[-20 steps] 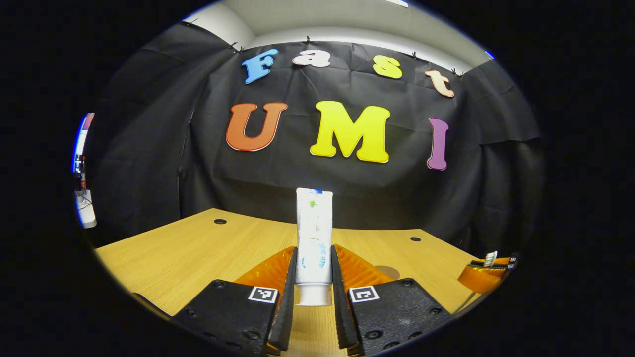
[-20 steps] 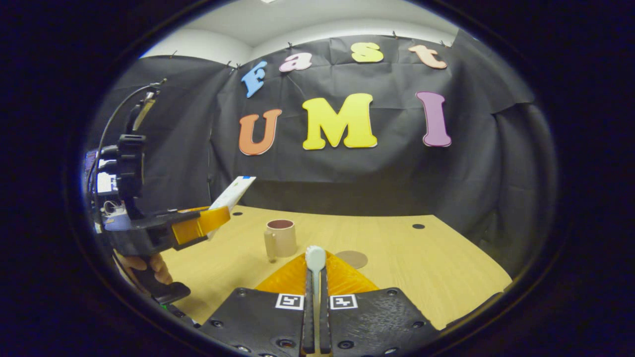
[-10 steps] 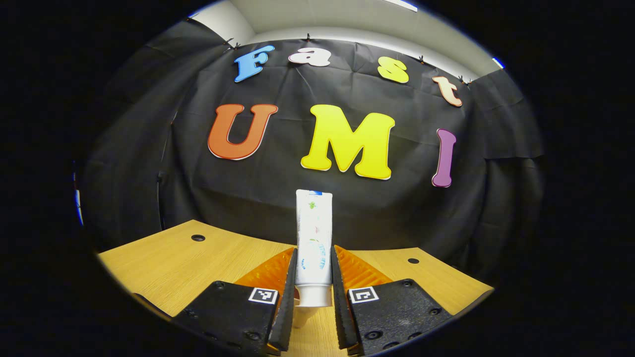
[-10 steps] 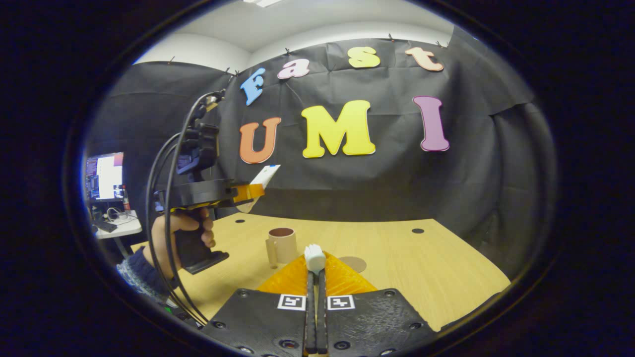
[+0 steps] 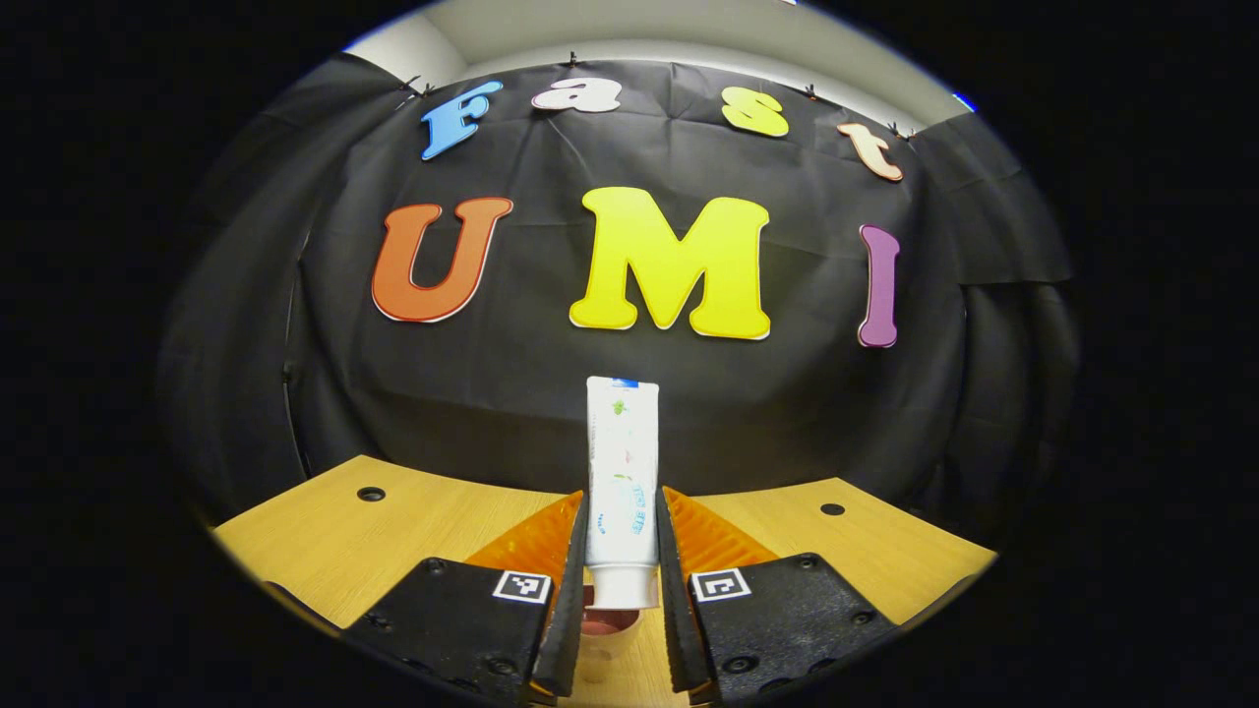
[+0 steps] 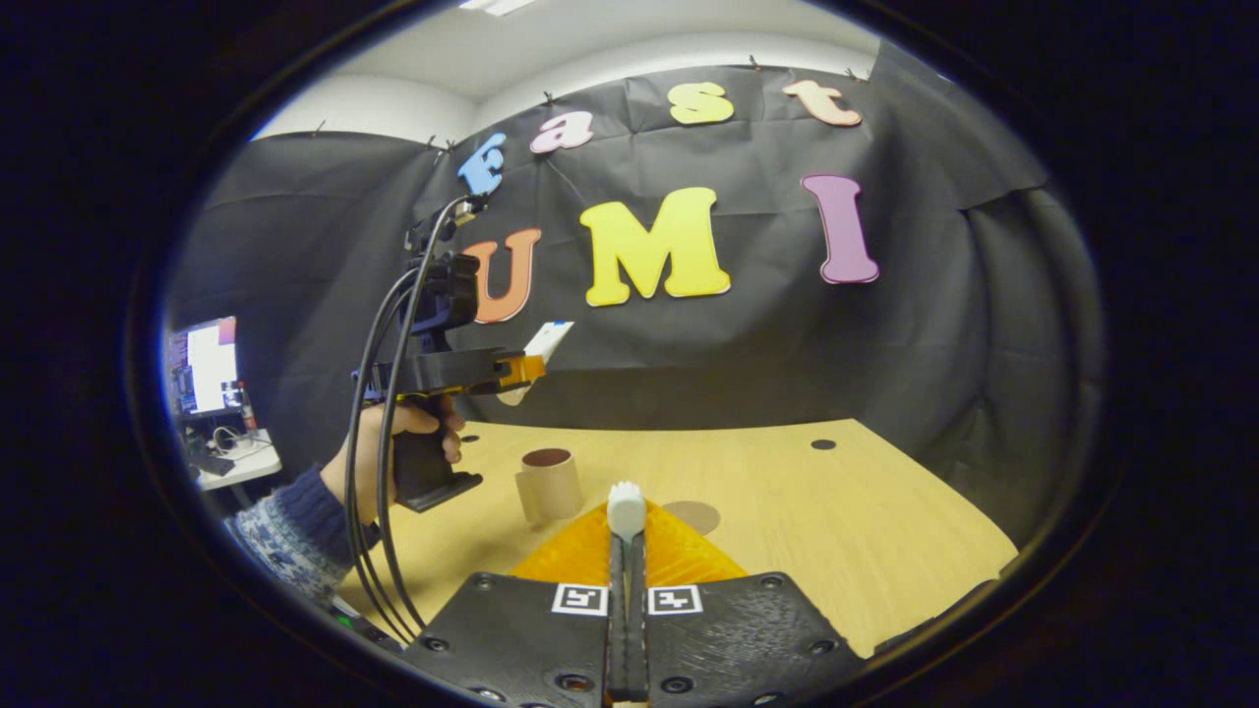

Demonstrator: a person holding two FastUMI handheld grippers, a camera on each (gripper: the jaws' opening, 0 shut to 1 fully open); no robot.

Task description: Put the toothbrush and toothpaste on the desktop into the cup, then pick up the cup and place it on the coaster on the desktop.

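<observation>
Left gripper clamped on white toothpaste tube, tube upright between both fingers, cap end down, held in air over tan cylindrical cup; cup's dark red inside just below cap in left gripper view. Right gripper closed on white toothbrush, bristle head poking past fingertips. Cup stands on light wooden desk, round brown coaster near its right. Hand holds left gripper's handle, patterned blue sleeve.

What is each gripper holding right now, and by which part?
The left gripper clamps the toothpaste tube by its lower end, near the cap. The right gripper clamps the toothbrush just below the bristle head.
</observation>
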